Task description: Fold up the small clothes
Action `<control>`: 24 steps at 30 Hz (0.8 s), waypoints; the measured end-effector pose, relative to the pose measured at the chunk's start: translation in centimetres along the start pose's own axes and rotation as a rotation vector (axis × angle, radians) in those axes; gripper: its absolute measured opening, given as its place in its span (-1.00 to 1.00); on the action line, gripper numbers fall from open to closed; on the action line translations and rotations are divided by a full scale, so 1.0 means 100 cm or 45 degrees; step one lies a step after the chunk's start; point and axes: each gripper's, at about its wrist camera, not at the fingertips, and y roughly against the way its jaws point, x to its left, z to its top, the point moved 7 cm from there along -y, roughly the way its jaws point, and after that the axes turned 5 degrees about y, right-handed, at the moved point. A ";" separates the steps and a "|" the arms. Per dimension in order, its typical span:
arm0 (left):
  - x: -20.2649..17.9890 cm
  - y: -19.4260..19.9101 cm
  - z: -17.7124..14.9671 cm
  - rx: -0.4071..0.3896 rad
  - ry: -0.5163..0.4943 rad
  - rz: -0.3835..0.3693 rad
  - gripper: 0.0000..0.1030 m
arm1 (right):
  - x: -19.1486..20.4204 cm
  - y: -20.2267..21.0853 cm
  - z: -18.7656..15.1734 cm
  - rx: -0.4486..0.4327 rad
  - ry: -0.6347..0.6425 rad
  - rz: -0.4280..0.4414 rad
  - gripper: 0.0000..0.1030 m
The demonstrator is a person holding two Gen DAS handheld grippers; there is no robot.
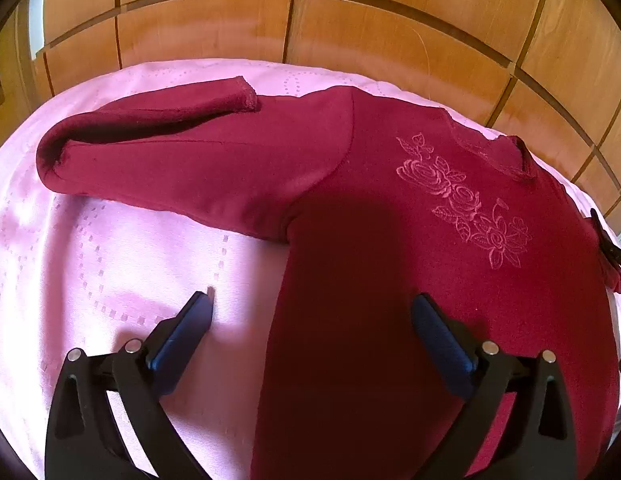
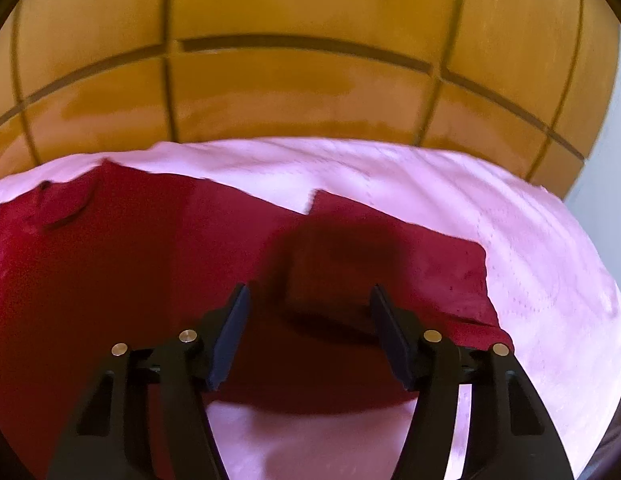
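Sleeve, left [image 1: 150,136]: doubled back on itself, cuff lying toward the chest; rests on the pink bedspread [image 1: 90,260].

Left gripper [image 1: 310,312]: jaws spread wide, holding nothing, straddling the side edge of the maroon top [image 1: 390,240], one finger over bedspread, the other over cloth. Judged best practice for the fold: pinch the side seam low, both layers together, lift only slightly, and carry it across so the doubled sleeve stays tucked.

Embroidered roses [image 1: 462,200]: on the chest, near the neckline; keep clear of the crease.

Right gripper [image 2: 308,320]: jaws likewise parted and empty, poised over the other sleeve [image 2: 410,264], which lies folded over. It should probably grip at a matching height so the fold line runs straight.

Wooden wardrobe panels [image 2: 290,92]: behind the bed.

View differences: the left wrist alone shows the roses, neckline and left sleeve sharply; the right wrist, somewhat blurred, alone shows the right sleeve's squared edge and bare bedspread beyond.
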 end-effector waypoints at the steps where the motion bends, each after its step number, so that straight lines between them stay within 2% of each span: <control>1: 0.000 0.001 -0.001 0.000 -0.002 0.002 0.95 | -0.004 -0.005 -0.001 0.020 -0.014 -0.006 -0.14; 2: 0.001 0.001 -0.001 -0.001 -0.003 0.003 0.95 | -0.010 -0.011 -0.003 0.041 -0.044 -0.013 -0.20; 4: 0.000 0.001 -0.001 0.001 -0.004 0.001 0.95 | -0.016 -0.016 -0.003 0.037 -0.096 0.005 -0.46; 6: 0.001 0.001 -0.001 0.002 0.000 -0.008 0.95 | -0.022 -0.019 -0.003 0.034 -0.149 0.017 -0.56; 10: 0.001 0.002 -0.002 -0.001 0.003 -0.013 0.95 | -0.022 -0.007 0.003 0.008 -0.209 0.048 -0.59; 13: 0.001 0.002 -0.002 -0.003 0.008 -0.020 0.95 | -0.010 0.015 0.012 -0.033 -0.277 0.140 -0.59; 19: 0.003 0.003 -0.002 -0.007 0.020 -0.038 0.95 | 0.064 0.068 0.038 -0.137 -0.236 0.345 -0.59; 24: 0.005 0.004 -0.001 -0.013 0.038 -0.068 0.95 | 0.134 0.089 0.052 -0.172 -0.180 0.488 -0.59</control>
